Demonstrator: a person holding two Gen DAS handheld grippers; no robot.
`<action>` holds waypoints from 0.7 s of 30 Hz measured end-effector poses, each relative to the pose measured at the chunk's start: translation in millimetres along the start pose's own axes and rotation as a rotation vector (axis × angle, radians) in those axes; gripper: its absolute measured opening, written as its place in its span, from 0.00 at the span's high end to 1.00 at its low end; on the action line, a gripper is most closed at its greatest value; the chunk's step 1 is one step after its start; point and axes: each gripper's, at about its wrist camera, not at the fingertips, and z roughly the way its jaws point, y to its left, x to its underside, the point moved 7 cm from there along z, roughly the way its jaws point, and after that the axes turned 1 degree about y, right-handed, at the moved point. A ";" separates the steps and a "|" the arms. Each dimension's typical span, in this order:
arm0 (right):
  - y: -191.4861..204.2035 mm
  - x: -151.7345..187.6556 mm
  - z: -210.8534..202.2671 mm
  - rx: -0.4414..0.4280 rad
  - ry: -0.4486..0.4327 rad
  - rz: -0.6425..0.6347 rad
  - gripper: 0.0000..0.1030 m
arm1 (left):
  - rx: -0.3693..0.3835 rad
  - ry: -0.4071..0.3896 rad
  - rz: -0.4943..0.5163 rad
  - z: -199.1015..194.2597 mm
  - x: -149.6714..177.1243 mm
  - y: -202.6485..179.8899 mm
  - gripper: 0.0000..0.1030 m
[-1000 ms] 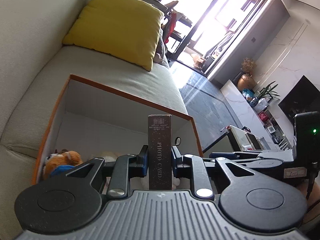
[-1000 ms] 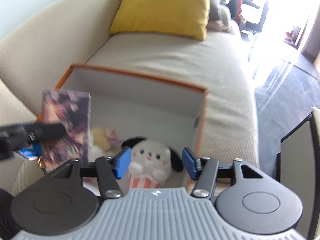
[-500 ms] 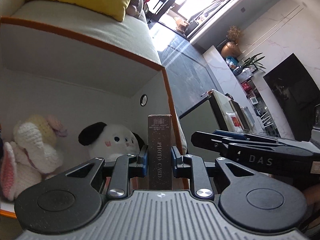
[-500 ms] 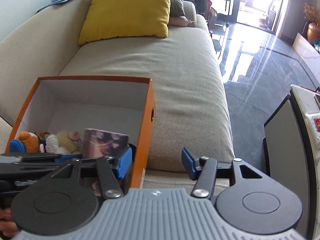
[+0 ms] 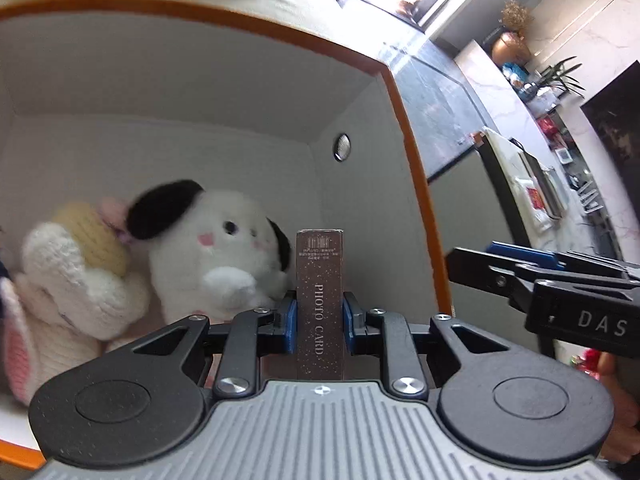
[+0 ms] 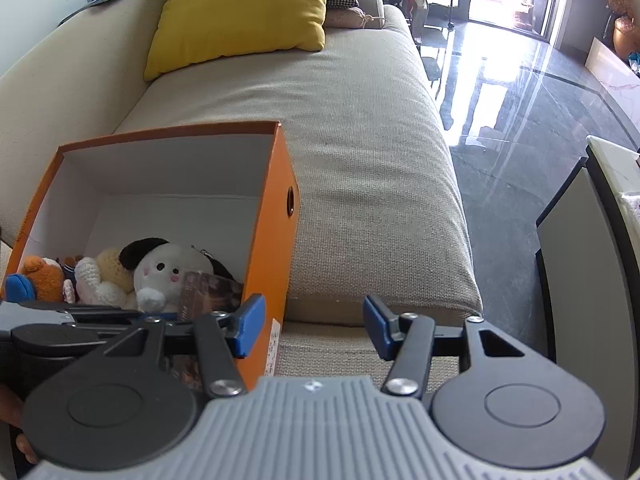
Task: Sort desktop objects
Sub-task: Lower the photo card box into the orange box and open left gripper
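My left gripper (image 5: 319, 322) is shut on a brown photo card box (image 5: 320, 300), held upright low inside the orange box (image 5: 416, 184) near its right wall. In the right wrist view the photo card box (image 6: 208, 292) shows inside the orange box (image 6: 276, 216), beside a white plush dog with black ears (image 6: 168, 272). That dog (image 5: 216, 252) sits just left of the card box. My right gripper (image 6: 310, 330) is open and empty, outside the orange box over the sofa's front edge.
A cream knitted plush (image 5: 76, 280) and an orange plush (image 6: 42, 278) lie at the box's left. The box stands on a beige sofa (image 6: 360, 160) with a yellow cushion (image 6: 240, 12). A grey table (image 6: 576, 272) is at right, dark tiled floor beyond.
My left gripper has gone down into the orange box with the photo card box. My right gripper has swung right, from over the box to outside its right wall.
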 end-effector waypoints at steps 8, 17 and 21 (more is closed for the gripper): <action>-3.2 3.1 1.4 -0.003 0.006 0.009 0.45 | 0.006 0.042 -0.045 15.4 2.6 -4.5 0.73; 2.5 0.9 -6.4 -0.012 -0.019 0.005 0.45 | 0.057 0.017 -0.060 -5.9 2.5 -4.4 0.62; 13.9 -6.4 -22.0 -0.042 -0.065 -0.002 0.45 | 0.002 -0.046 0.033 -52.5 1.0 -1.1 0.62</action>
